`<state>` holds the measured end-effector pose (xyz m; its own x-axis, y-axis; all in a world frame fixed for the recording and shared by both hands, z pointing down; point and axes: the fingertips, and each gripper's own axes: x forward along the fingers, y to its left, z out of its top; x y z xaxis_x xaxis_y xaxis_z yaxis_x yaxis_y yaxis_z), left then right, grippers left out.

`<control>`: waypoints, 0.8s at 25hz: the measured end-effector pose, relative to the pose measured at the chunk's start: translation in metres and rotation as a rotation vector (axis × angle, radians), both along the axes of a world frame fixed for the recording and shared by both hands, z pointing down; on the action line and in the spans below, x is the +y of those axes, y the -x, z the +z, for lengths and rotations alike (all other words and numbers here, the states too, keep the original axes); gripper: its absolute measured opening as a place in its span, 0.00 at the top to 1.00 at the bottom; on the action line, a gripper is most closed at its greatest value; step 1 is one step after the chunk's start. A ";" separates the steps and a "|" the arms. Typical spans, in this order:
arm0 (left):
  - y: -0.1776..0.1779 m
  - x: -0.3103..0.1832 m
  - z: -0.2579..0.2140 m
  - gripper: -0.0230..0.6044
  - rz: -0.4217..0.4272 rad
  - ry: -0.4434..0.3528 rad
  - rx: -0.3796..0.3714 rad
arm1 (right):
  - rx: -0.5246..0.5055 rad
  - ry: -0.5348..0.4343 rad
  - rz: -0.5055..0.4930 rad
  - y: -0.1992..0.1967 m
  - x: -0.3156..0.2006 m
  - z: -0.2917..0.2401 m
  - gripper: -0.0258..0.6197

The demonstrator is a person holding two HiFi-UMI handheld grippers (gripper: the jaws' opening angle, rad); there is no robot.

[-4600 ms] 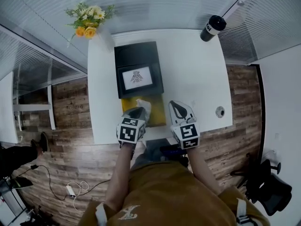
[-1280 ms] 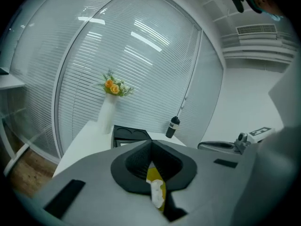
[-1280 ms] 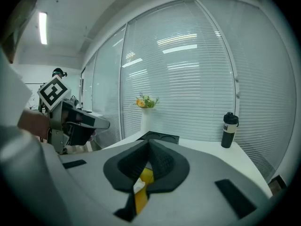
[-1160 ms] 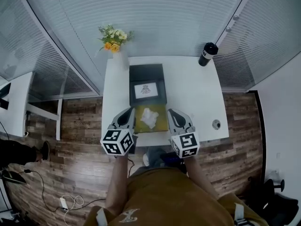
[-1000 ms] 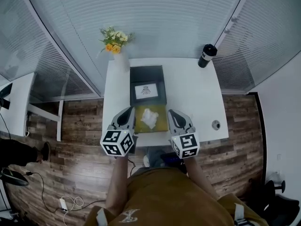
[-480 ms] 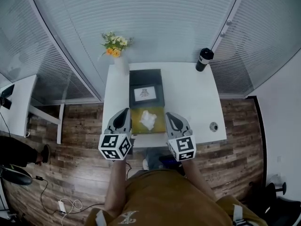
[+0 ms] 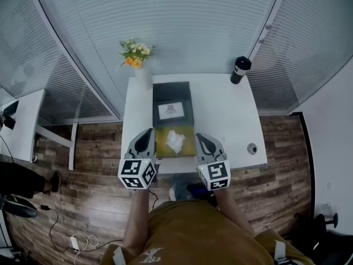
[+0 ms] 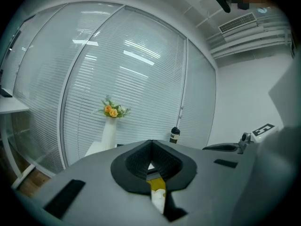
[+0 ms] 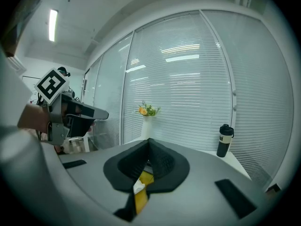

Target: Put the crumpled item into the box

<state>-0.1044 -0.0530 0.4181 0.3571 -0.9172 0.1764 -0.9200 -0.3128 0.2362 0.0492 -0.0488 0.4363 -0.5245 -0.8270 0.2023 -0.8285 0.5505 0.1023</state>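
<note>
**Placement step: appears complete**

The crumpled item [image 7: 175,141] lies in the yellow box [image 7: 187,146], between the two tools. The left gripper [image 7: 148,132] and right gripper [image 7: 198,137] are both clenched on nothing and flank the box. Next move, if any: verify seating; no regrasp looks necessary

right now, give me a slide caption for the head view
Left claw and right claw, both shut, flank the box with the crumpled paper in it.

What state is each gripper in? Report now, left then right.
Left gripper: closed, holding nothing.
Right gripper: closed, holding nothing.
</note>
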 end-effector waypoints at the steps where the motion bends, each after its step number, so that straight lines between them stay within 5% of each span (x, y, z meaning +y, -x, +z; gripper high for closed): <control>1: 0.000 0.000 0.001 0.92 0.002 0.002 0.000 | 0.001 -0.001 0.001 0.000 0.000 0.000 0.94; 20: -0.004 -0.006 0.003 0.92 0.016 0.006 0.013 | 0.008 -0.011 0.015 -0.005 -0.004 -0.003 0.94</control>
